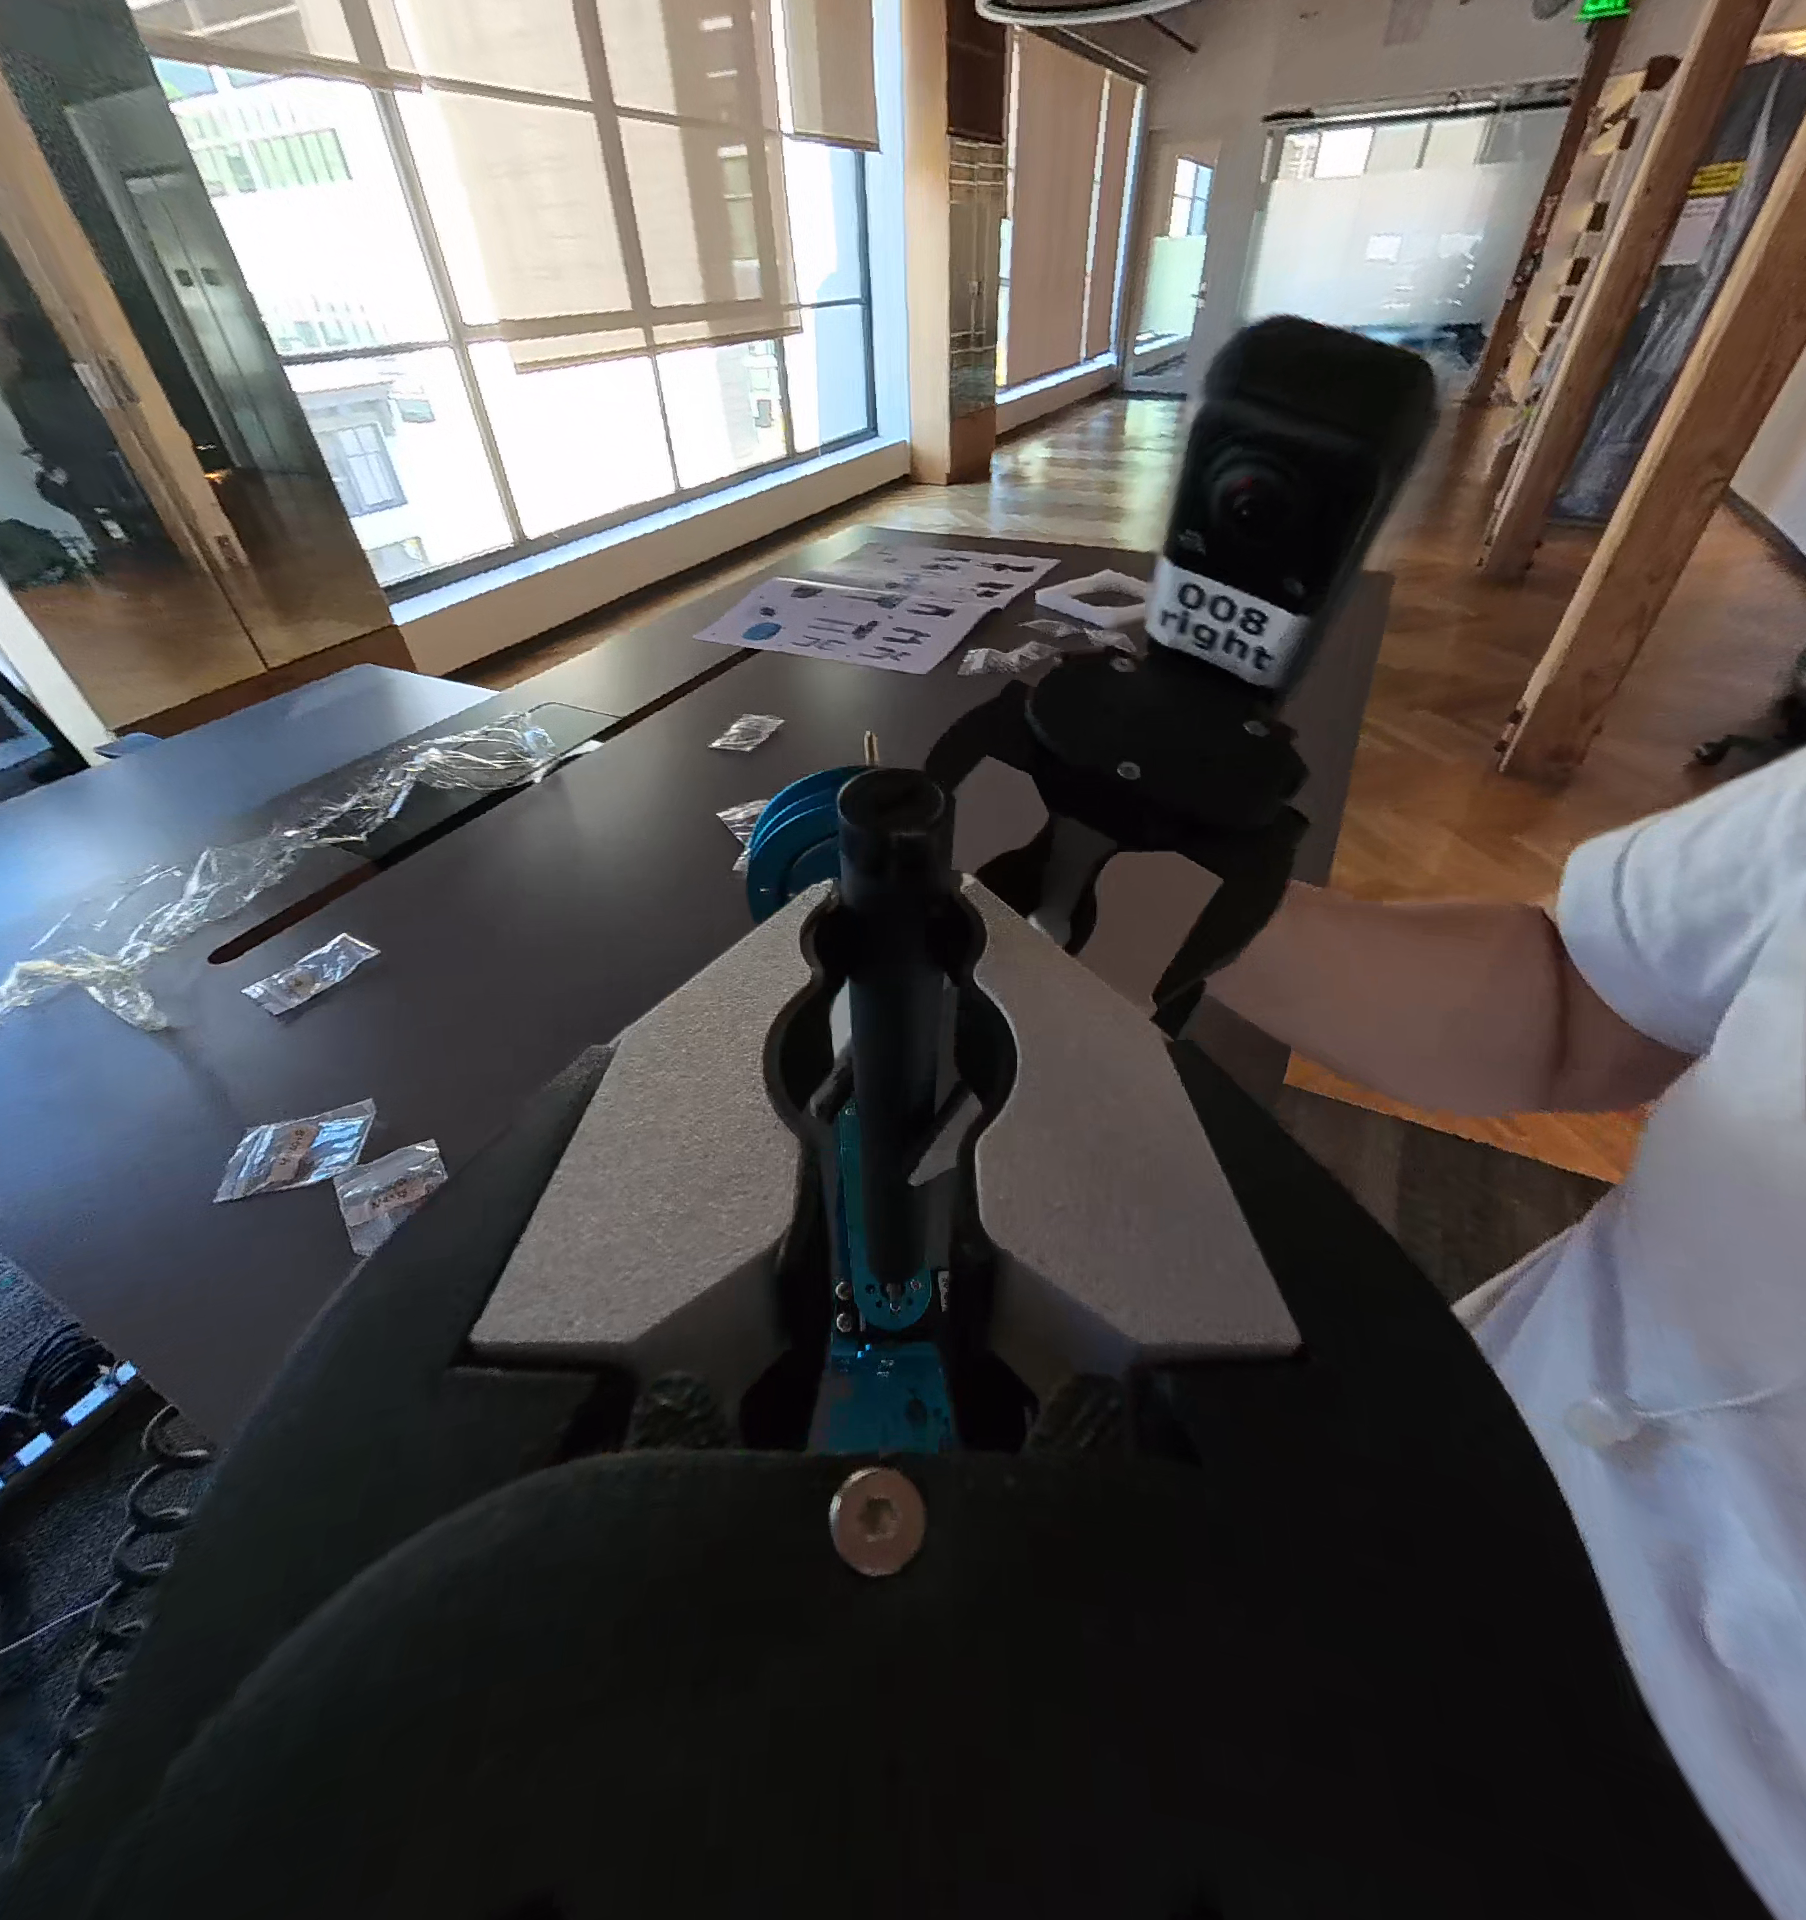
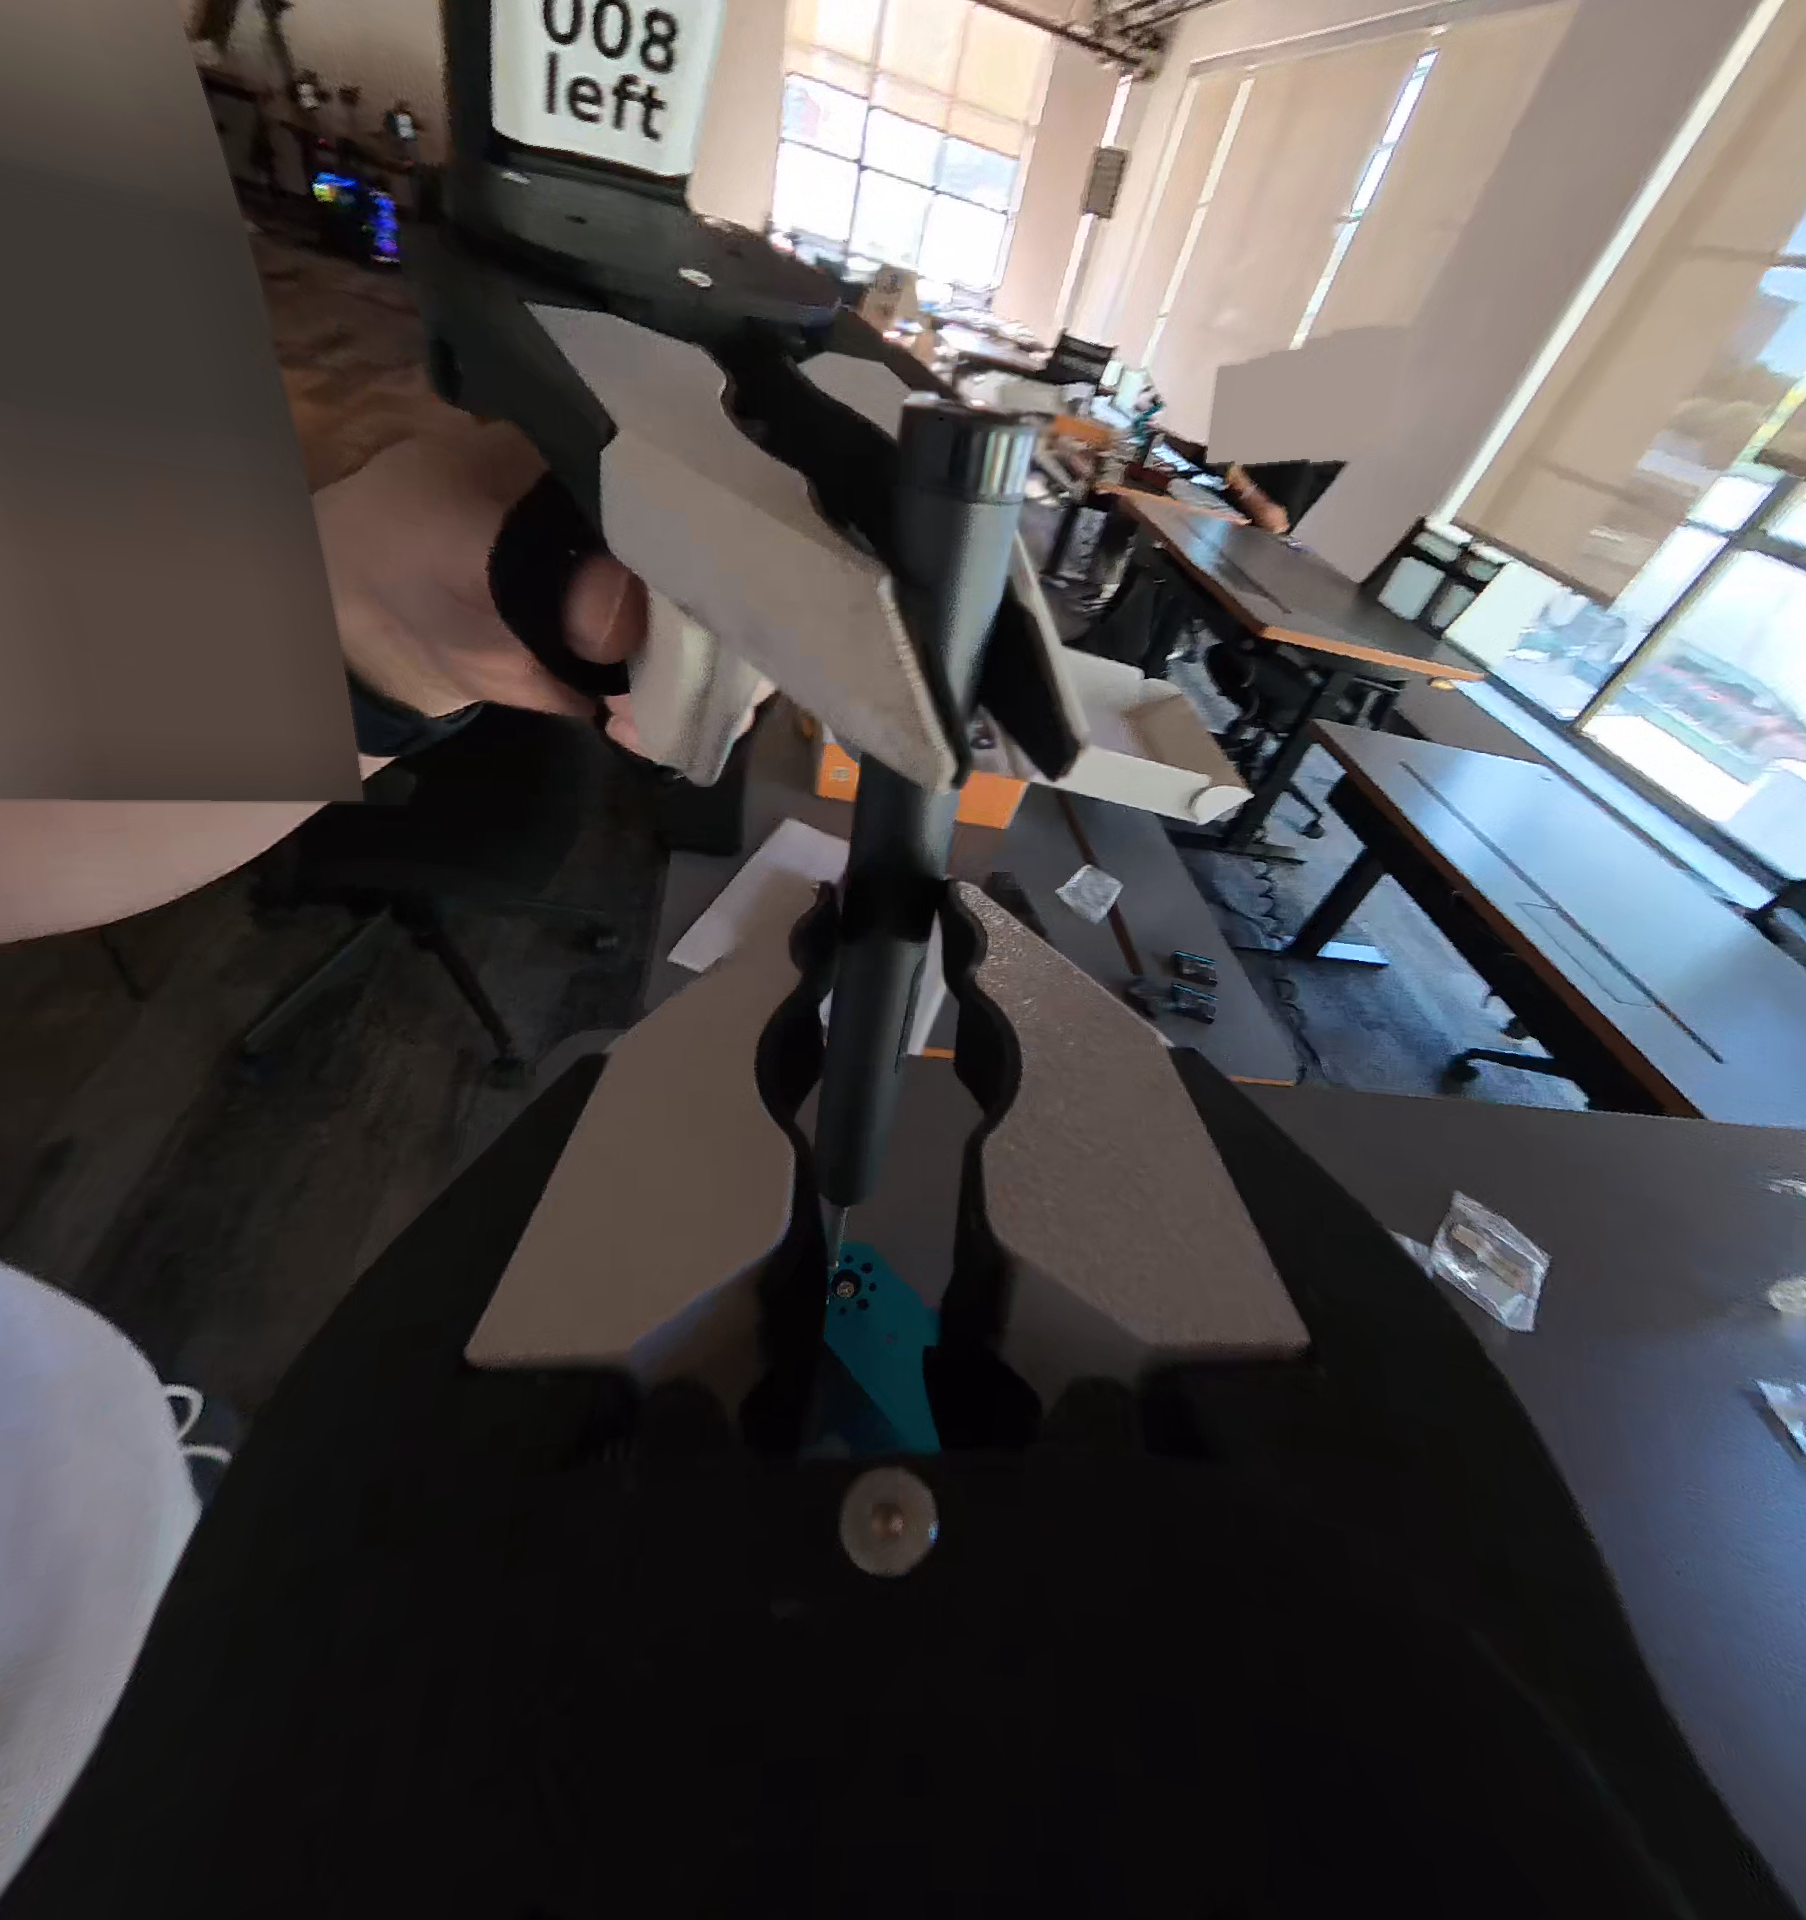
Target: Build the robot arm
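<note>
A: The screwdriver tip sits on the teal bracket's screw. Hold it plumb.

B: Left hand-held gripper is clamped on the shaft; right hand-held gripper, seemingly closed, grips the bracket above the tabletop.

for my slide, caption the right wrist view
Left gripper clamps a dark screwdriver, its tip on a teal part between the right gripper fingers.

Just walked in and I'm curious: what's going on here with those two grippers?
A person holds both. The left gripper is clamped on a dark electric screwdriver, tip down on a small blue part that sits in the right gripper. Small plastic bags lie on the dark table.
</note>
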Demonstrator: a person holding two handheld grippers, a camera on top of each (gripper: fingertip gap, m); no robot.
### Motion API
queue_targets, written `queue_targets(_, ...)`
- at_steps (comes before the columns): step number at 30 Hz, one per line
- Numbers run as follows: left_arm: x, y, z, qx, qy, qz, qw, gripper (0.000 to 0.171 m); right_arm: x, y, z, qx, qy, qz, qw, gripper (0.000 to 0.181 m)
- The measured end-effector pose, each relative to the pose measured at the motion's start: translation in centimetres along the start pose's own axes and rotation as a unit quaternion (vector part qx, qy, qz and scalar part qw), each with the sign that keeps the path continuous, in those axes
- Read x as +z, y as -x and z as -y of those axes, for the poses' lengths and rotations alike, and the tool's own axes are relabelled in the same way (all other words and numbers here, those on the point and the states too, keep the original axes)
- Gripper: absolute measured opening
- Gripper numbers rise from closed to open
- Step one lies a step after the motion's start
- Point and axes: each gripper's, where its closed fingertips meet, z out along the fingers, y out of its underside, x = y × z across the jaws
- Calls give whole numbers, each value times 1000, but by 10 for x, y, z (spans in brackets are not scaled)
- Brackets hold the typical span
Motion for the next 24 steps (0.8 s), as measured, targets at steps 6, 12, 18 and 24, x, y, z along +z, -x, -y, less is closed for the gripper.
queue_targets(6,1,-4,1,-2,-2,-24,1000,17,1,2,2,-17,3,9,1000,18)
queue_targets(12,8,-4,-5,38,6,35,999,16,-3,-1,3,11,-20,-94,995,17)
queue_targets(18,8,-10,-7,45,33,-39,998,16,-4,3,3,-13,9,-7,1000,19)
queue_targets(24,6,-7,-4,11,13,-36,999,23,-1,1,2,-8,10,-44,999,18)
